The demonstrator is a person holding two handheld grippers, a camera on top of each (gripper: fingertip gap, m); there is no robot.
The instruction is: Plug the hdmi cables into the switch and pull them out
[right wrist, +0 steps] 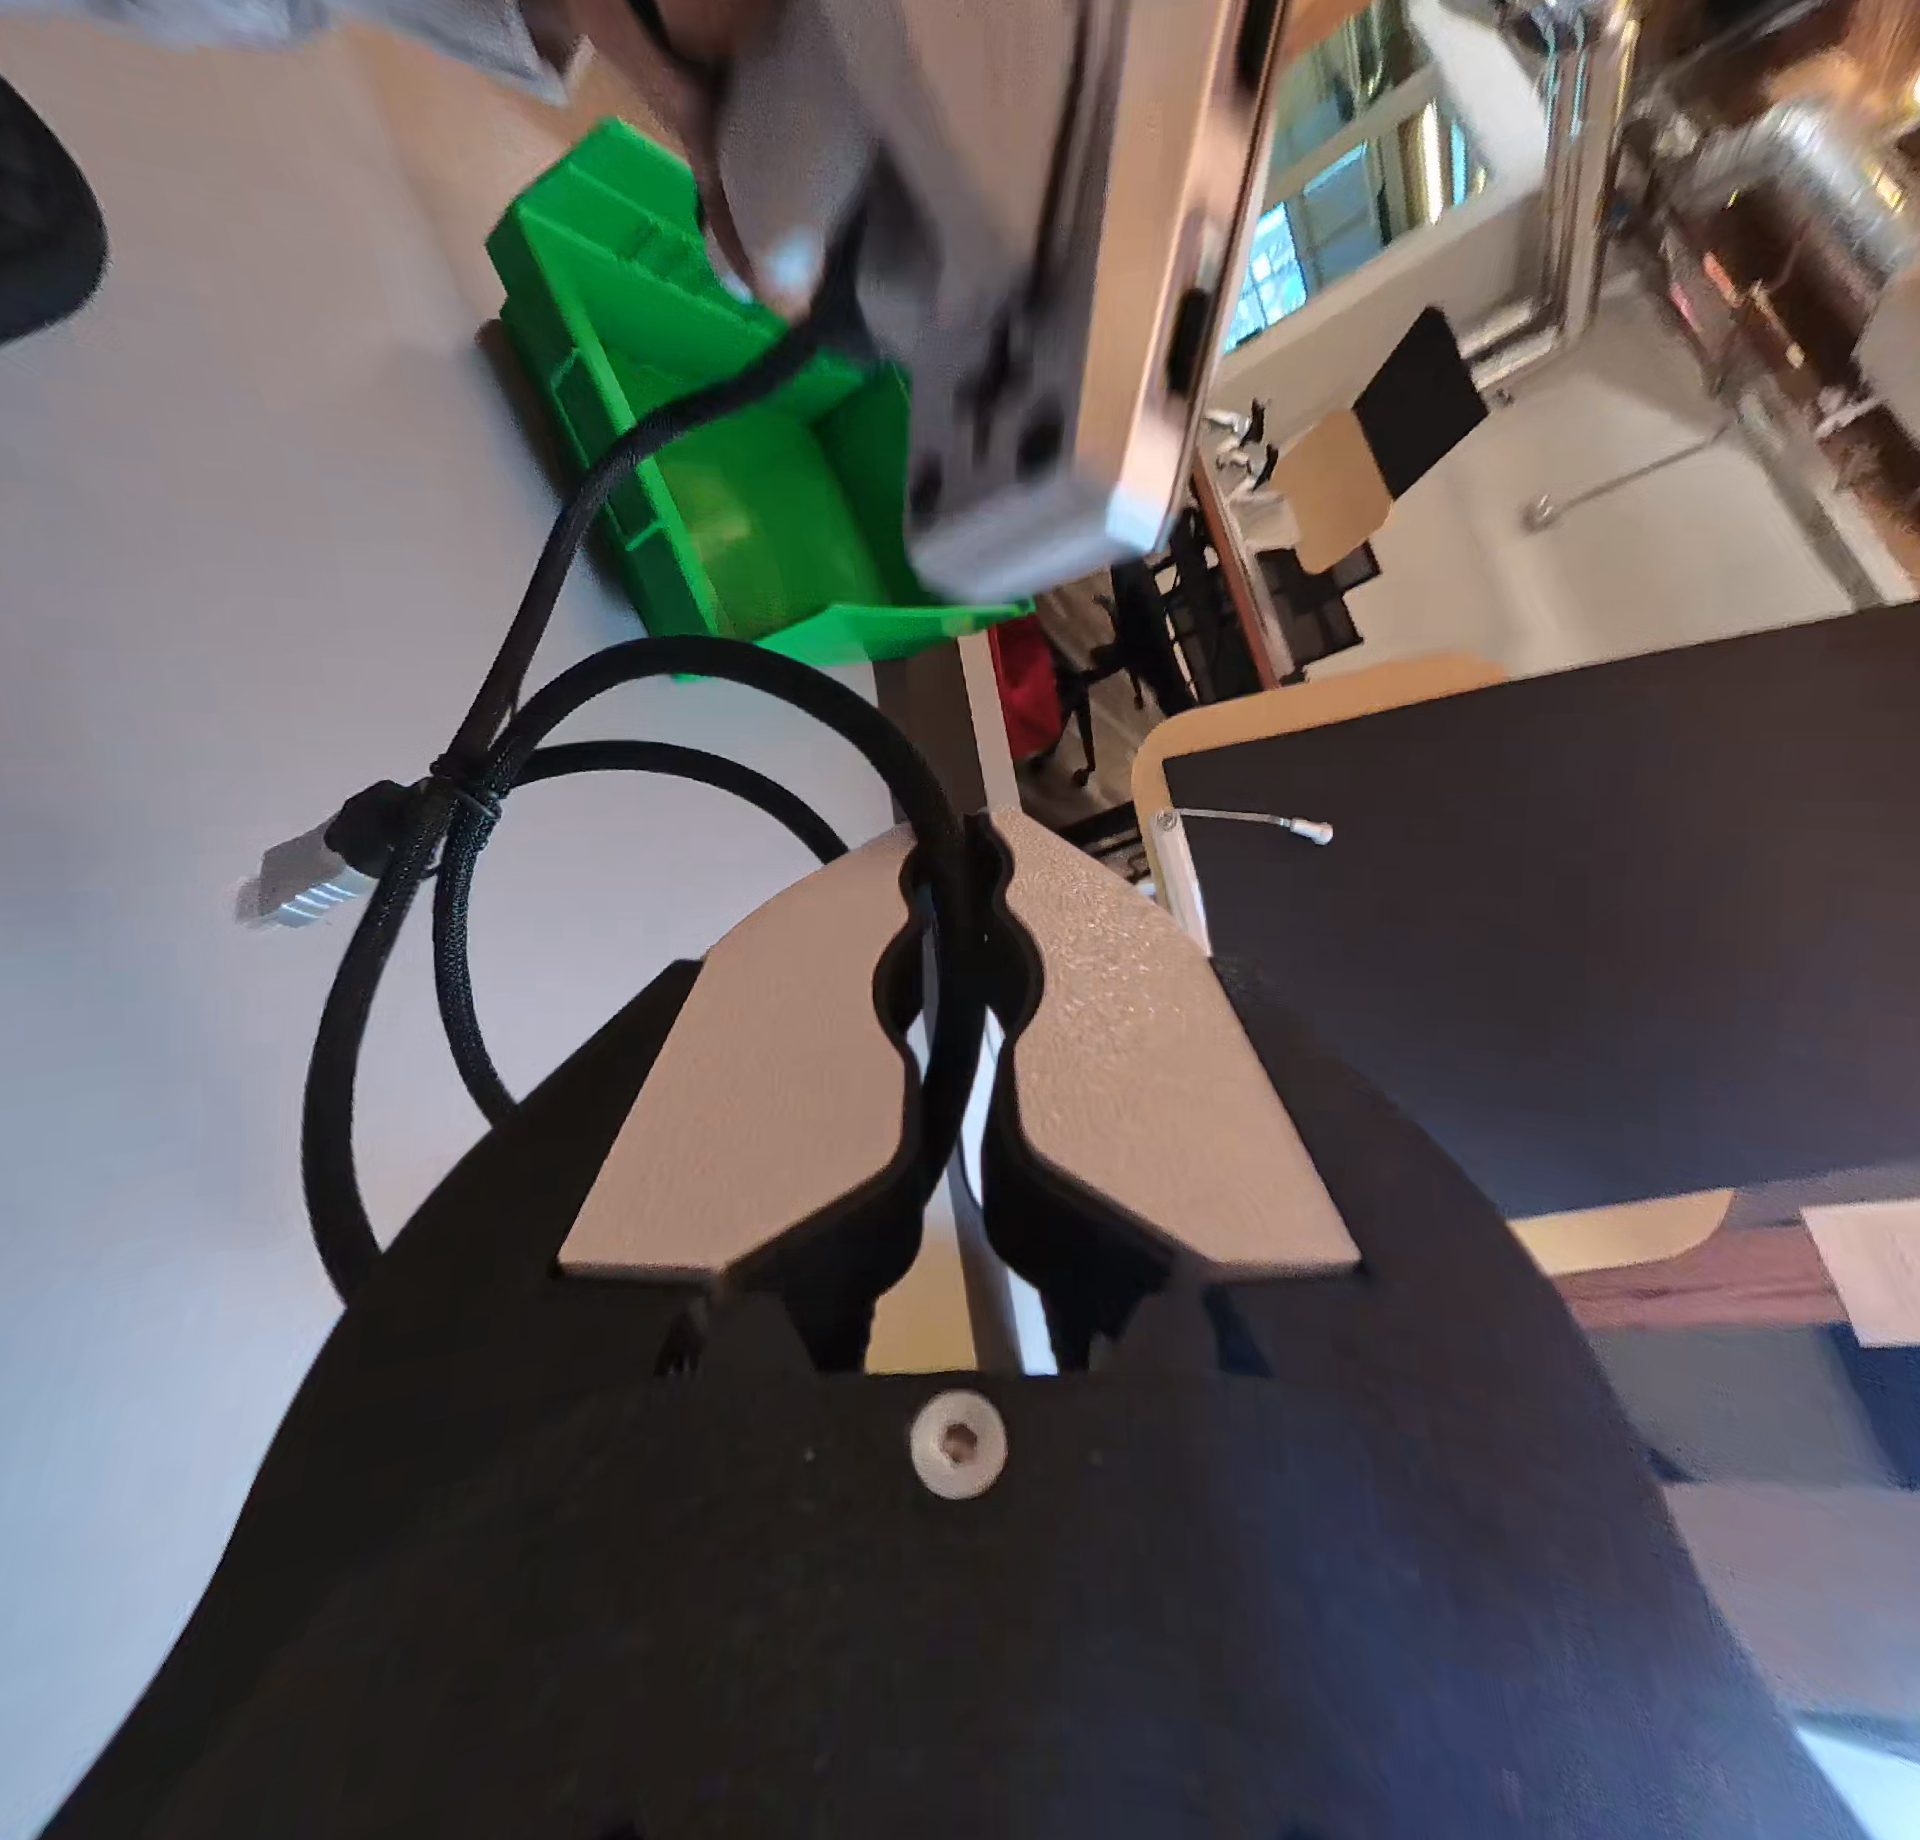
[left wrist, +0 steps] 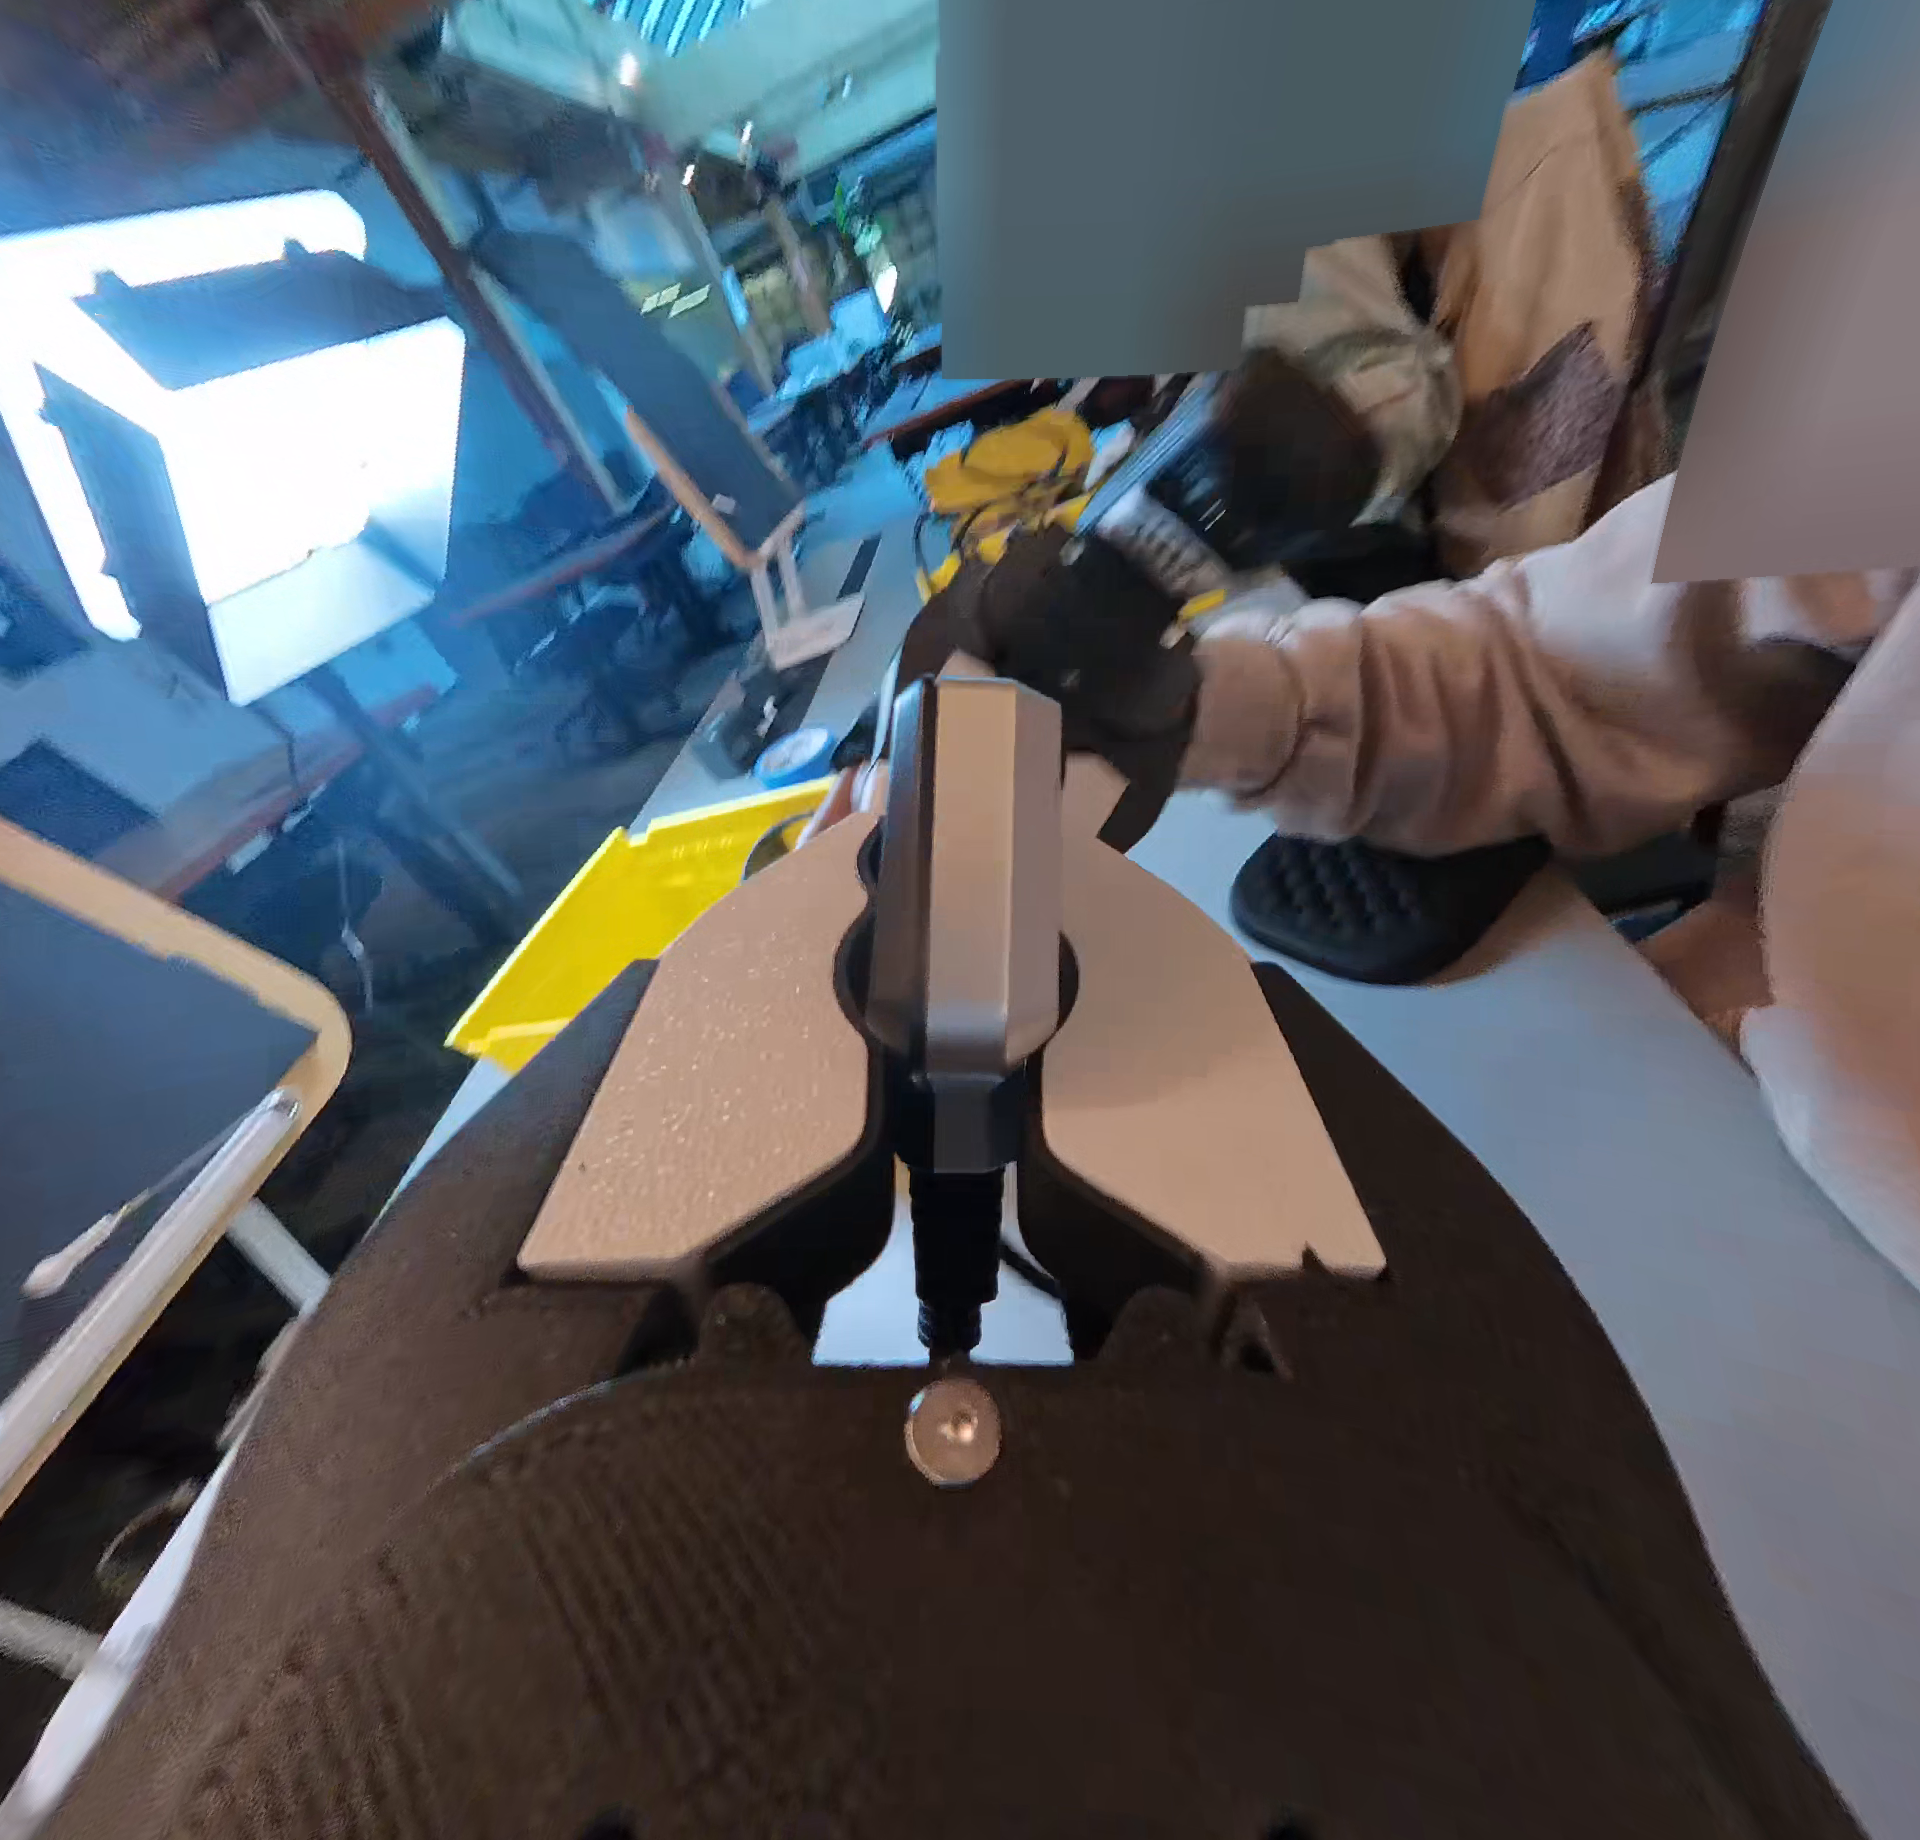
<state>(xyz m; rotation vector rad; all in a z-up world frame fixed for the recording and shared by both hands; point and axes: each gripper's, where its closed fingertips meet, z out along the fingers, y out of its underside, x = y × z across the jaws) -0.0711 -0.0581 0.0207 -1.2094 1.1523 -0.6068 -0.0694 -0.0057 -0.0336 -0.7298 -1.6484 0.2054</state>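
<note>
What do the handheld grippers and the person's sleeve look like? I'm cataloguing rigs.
Both the left gripper and right gripper have textured black printed bodies, pale grey speckled plates on wavy-edged black jaws, and a silver hex screw. The sleeve is light beige.

Both wrist views close, along tongs; shared: white table (left wrist: 1507, 1115), silver switch (right wrist: 1039, 356).

Cable (right wrist: 665, 668) on table (right wrist: 156, 647), bin (right wrist: 665, 408) behind.

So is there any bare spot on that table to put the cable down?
Yes: the white table is bare left of the green bin, between it and the black pad at the picture's edge. Around the cable loop by the right gripper it is crowded.
</note>
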